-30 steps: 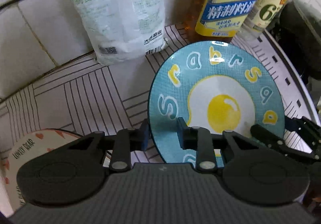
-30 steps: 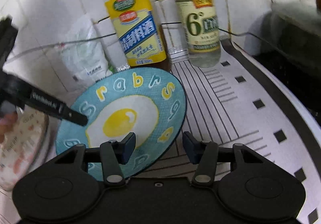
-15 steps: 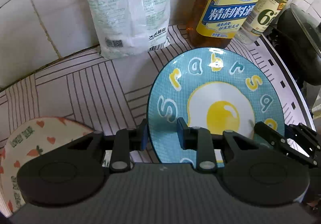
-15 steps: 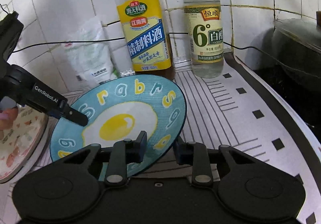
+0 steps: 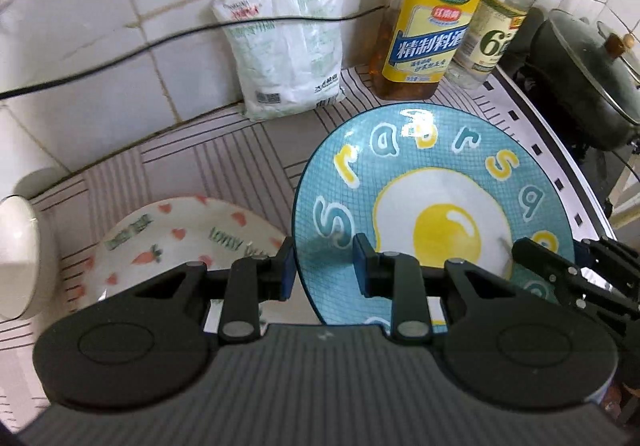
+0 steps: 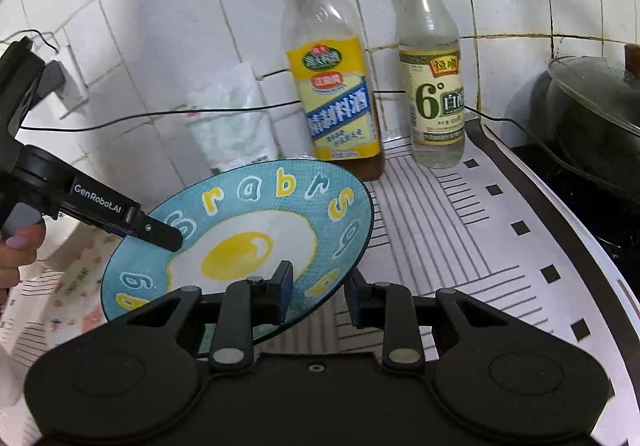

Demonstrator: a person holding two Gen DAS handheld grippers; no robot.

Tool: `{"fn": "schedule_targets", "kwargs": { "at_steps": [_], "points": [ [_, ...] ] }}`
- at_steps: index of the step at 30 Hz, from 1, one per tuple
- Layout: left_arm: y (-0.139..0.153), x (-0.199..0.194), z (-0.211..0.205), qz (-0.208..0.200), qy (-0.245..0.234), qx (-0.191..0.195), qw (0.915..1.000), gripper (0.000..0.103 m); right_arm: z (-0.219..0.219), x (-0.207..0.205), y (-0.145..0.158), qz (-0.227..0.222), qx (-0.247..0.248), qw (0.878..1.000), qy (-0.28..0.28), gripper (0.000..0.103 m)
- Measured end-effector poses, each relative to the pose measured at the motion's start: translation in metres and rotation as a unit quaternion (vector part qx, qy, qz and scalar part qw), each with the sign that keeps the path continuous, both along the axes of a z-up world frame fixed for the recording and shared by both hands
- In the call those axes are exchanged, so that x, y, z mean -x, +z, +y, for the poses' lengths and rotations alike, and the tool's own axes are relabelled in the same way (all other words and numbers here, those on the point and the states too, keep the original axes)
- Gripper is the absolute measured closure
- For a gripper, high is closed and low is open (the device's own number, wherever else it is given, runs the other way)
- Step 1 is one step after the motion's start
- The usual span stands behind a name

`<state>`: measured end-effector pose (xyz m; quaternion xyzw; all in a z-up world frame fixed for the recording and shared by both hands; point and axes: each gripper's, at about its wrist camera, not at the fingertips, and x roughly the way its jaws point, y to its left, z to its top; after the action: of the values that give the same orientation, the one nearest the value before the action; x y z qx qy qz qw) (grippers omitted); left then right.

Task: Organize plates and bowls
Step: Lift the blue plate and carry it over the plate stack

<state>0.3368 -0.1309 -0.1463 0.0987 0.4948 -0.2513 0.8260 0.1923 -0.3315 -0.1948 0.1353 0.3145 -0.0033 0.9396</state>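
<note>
**Blue egg plate held at both rims above a striped counter**

On a tiled kitchen counter, the left wrist view shows the left gripper (image 5: 323, 264) closed nearly all the way on the left rim of the blue fried-egg plate (image 5: 432, 214), one pad under the rim and the other on the plate's upper face. The plate sits tilted, clear of the striped mat (image 5: 192, 166). At its far right edge the right gripper (image 5: 560, 270) reaches in over the rim. A white plate with hearts and carrots (image 5: 180, 242) lies on the mat just left of the jaws. Behind stand a white bag (image 5: 292, 50), a yellow-labelled bottle (image 5: 424, 30), a clear bottle (image 5: 496, 26) and a dark lidded pot (image 5: 588, 86).

From the right wrist view, the right gripper (image 6: 318, 294) is narrowed onto the plate's (image 6: 256, 230) near-right rim, which passes between its two pads. Across the plate, the left gripper (image 6: 160, 234) pinches the opposite rim, and a person's hand (image 6: 16, 250) shows at the frame's left edge. The two bottles stand upright against the tiled wall (image 6: 160, 26) beyond.
</note>
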Motion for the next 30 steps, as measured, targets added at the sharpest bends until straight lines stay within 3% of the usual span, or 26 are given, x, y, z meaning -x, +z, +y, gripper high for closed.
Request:
{"fn": "schedule_targets", "kwargs": {
  "at_steps": [8,17,25,30],
  "points": [
    [0.036,0.036,0.042,-0.022,0.022,-0.010,0.9995,0.076,0.029,0.027,0.025,-0.015,-0.009,1.000,0.026,0.070],
    [0.070,0.075,0.094,-0.034,0.069,0.008,0.9970,0.076,0.063,0.046,0.062,-0.040,0.003,0.996,0.086,0.070],
    [0.062,0.094,0.132,-0.018,0.114,0.019,0.9931,0.076,0.090,0.057,0.070,-0.040,0.014,0.990,0.134,0.070],
    [0.047,0.097,0.154,-0.012,0.163,0.031,0.9860,0.076,0.104,0.056,0.062,-0.031,0.019,0.986,0.164,0.070]
  ]
}}
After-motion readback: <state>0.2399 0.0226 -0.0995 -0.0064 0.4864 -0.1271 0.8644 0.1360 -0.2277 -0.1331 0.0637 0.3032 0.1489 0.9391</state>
